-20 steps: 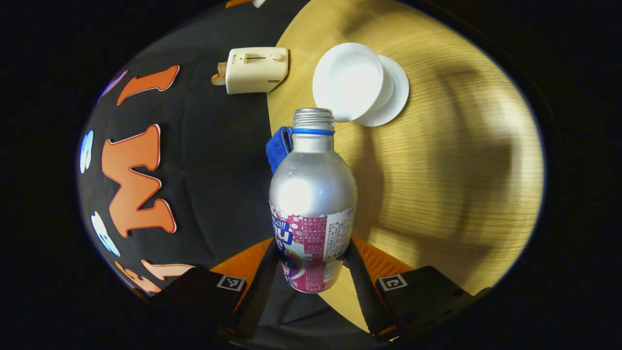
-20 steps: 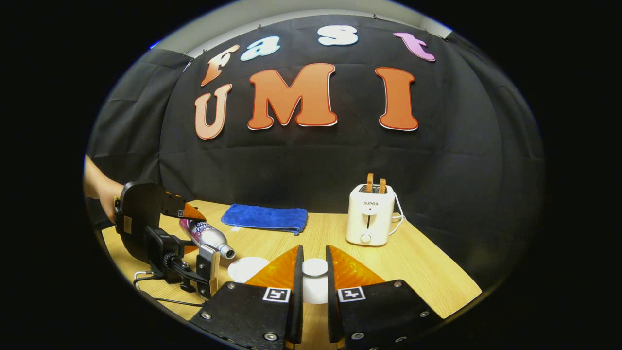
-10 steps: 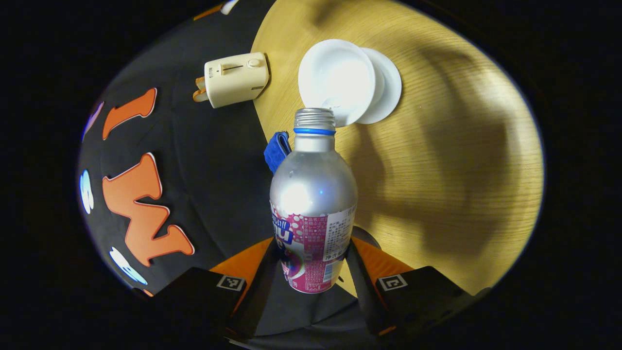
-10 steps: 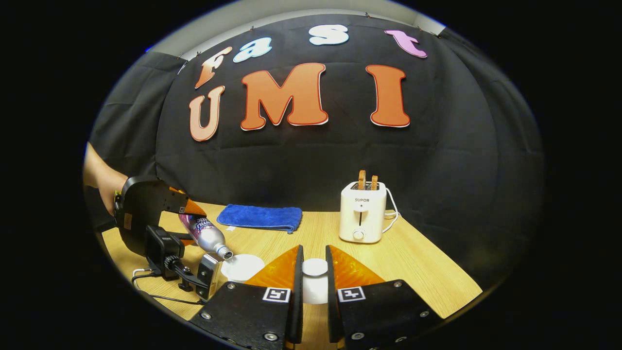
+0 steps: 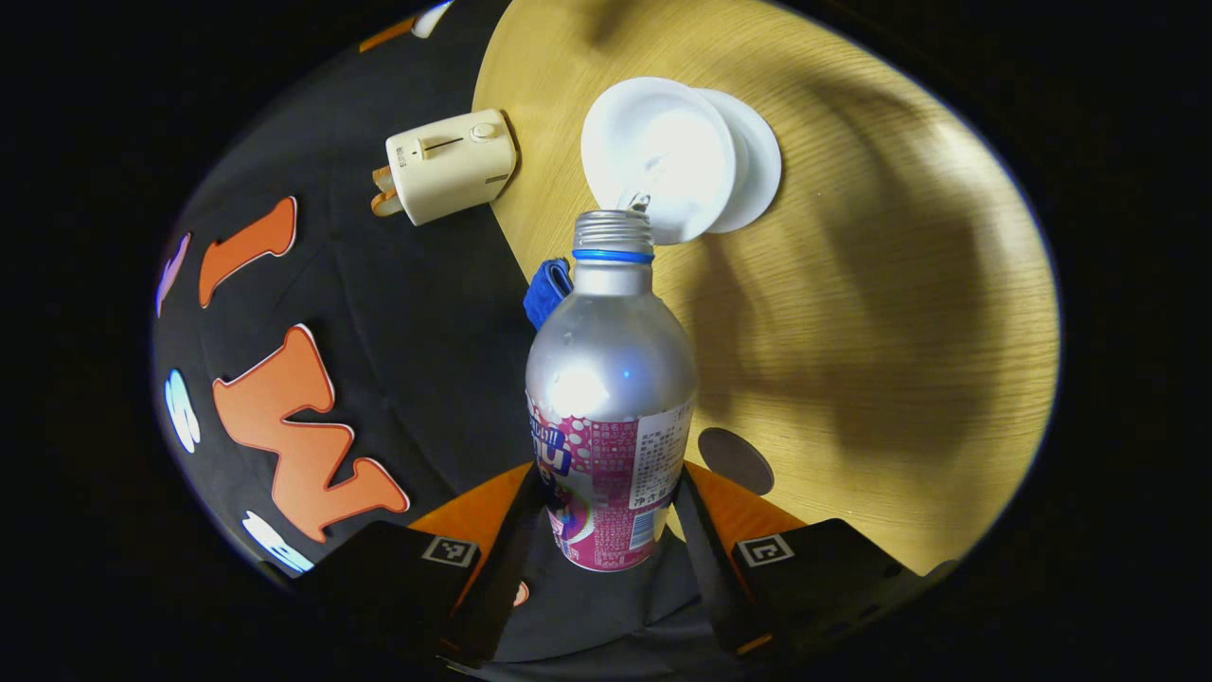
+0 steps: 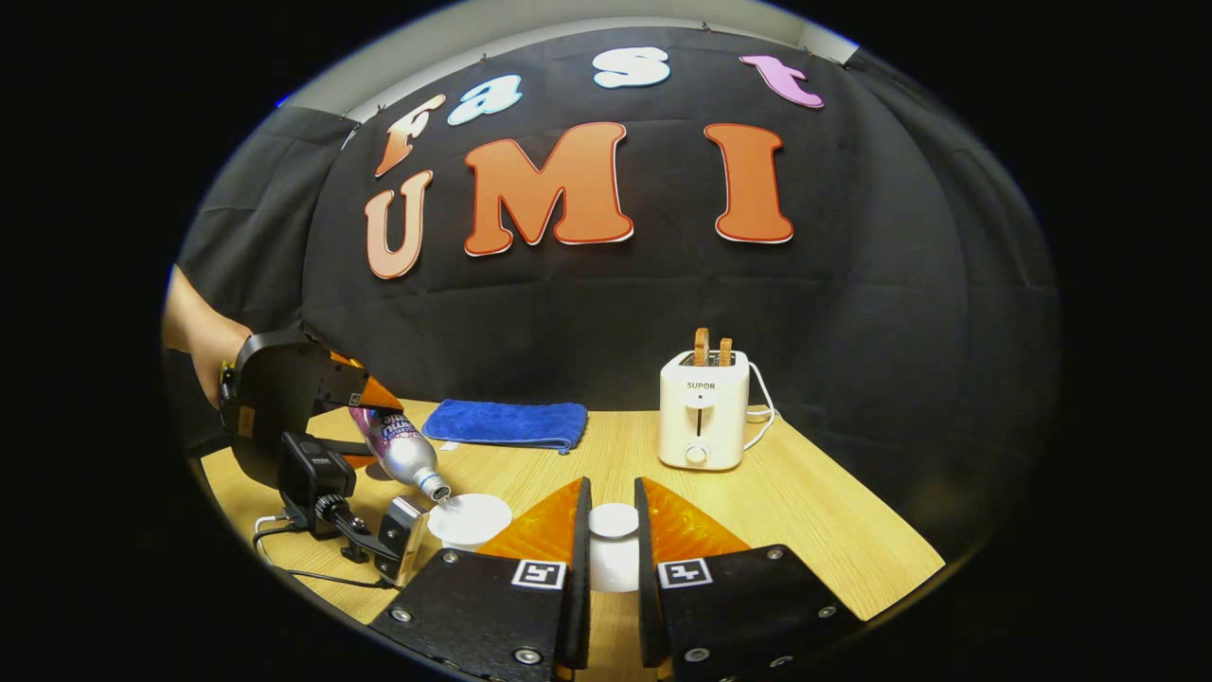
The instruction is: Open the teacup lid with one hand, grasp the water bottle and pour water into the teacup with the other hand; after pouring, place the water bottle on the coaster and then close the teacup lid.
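Water bottle (image 5: 611,379): smooth metal, likely slippery and lightening as it empties; left hand-held gripper (image 5: 606,530) clamps its labelled lower body, mouth tipped over the teacup (image 5: 658,156).
Teacup: on the counter (image 5: 852,284), probably fragile.
Lid (image 6: 614,545): pinched in the right hand-held gripper (image 6: 612,559), rim hidden.
Coaster (image 5: 736,460): beside the bottle's base.
Water level indistinct.

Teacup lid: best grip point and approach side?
Grip the teacup lid by its raised knob, coming from straight above, one finger on each side. The knob is the narrow part that stands up from the wide lid, so it likely fits between the fingers. The right gripper holds it that way, away from the teacup.
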Action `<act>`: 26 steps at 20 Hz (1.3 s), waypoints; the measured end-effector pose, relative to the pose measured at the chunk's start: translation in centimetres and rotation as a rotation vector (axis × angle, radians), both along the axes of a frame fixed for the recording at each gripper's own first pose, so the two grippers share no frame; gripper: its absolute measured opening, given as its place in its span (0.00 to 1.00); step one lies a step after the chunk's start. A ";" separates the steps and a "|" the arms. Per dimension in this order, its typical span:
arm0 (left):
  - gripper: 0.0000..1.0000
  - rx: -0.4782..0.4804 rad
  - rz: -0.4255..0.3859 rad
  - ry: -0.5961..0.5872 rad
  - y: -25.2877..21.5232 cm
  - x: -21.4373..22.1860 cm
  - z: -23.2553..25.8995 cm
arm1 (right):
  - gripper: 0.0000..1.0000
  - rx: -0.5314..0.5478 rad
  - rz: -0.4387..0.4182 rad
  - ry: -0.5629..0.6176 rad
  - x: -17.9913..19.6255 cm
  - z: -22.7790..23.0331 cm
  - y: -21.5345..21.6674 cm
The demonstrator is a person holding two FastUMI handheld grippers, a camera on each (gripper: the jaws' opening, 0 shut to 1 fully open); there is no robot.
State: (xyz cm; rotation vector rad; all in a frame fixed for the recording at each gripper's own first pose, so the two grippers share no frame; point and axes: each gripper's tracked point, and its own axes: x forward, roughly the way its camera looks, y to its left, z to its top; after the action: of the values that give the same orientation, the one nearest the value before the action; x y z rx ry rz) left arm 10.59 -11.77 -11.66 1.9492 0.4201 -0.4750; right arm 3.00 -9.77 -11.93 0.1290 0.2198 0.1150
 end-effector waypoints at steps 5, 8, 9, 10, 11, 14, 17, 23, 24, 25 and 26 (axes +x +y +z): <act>0.84 0.035 -0.027 -0.032 -0.3 0.3 1.1 | 0.22 0.008 0.001 -0.001 -0.1 -0.1 0.0; 0.84 0.049 -0.033 -0.050 -0.4 0.5 2.1 | 0.22 0.010 0.000 -0.002 -0.2 0.0 -0.2; 0.84 0.057 -0.037 -0.055 -0.4 0.8 2.5 | 0.22 0.010 0.000 -0.002 -0.1 -0.1 -0.2; 0.84 0.065 -0.041 -0.059 -0.3 0.7 2.8 | 0.22 0.011 0.002 -0.002 -0.1 -0.1 -0.2; 0.84 0.071 -0.044 -0.063 -0.4 0.7 3.0 | 0.21 0.013 0.000 -0.003 -0.2 0.0 -0.2; 0.84 0.087 -0.054 -0.066 -0.6 0.7 3.1 | 0.22 0.015 0.008 -0.004 -0.1 0.1 0.0; 0.83 0.106 -0.062 -0.067 -0.5 0.7 2.7 | 0.22 0.008 0.012 -0.001 -0.1 -0.1 0.2; 0.84 0.146 -0.085 -0.070 -0.9 0.7 2.9 | 0.22 0.006 0.020 0.008 -0.1 -0.4 0.5; 0.84 0.151 -0.089 -0.070 -1.0 0.8 2.8 | 0.22 0.008 0.027 0.011 -0.1 -0.5 0.7; 0.84 0.161 -0.095 -0.071 -1.1 0.8 2.8 | 0.21 0.009 0.027 0.011 -0.1 -0.5 0.7; 0.84 0.172 -0.104 -0.073 -1.3 0.8 2.9 | 0.22 0.007 0.033 0.011 -0.2 -0.5 0.8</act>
State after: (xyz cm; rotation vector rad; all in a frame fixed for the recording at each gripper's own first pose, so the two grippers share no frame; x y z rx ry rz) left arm 11.37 -13.06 -8.76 2.1554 0.3226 -0.4441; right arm 2.83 -8.93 -12.41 0.1329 0.2330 0.1483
